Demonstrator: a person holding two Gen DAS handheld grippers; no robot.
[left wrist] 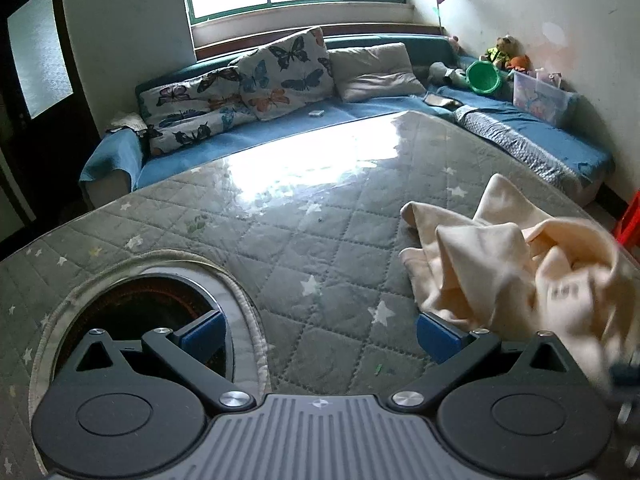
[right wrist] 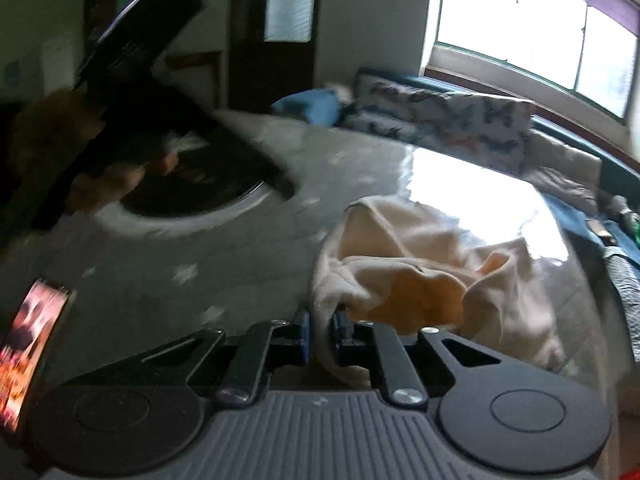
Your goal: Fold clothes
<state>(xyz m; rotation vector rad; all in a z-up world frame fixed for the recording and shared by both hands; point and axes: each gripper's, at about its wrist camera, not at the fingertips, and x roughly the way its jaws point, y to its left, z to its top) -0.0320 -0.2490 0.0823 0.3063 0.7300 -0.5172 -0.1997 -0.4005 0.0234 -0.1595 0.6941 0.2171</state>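
Note:
A cream garment [left wrist: 508, 264] lies crumpled on the grey quilted table cover [left wrist: 280, 248], at the right of the left wrist view. My left gripper [left wrist: 320, 336] is open and empty, low over the cover, with the garment just beyond its right finger. In the right wrist view my right gripper [right wrist: 320, 332] is shut on an edge of the cream garment [right wrist: 420, 264], which bunches up ahead of the fingers. The right wrist view is blurred by motion.
A round opening with a dark heater [left wrist: 160, 304] sits in the table at the left. A blue sofa [left wrist: 360, 108] with butterfly cushions [left wrist: 280, 72] runs behind the table. A lit phone [right wrist: 32, 344] stands at the left. Toys and a clear box [left wrist: 540, 96] sit at the right.

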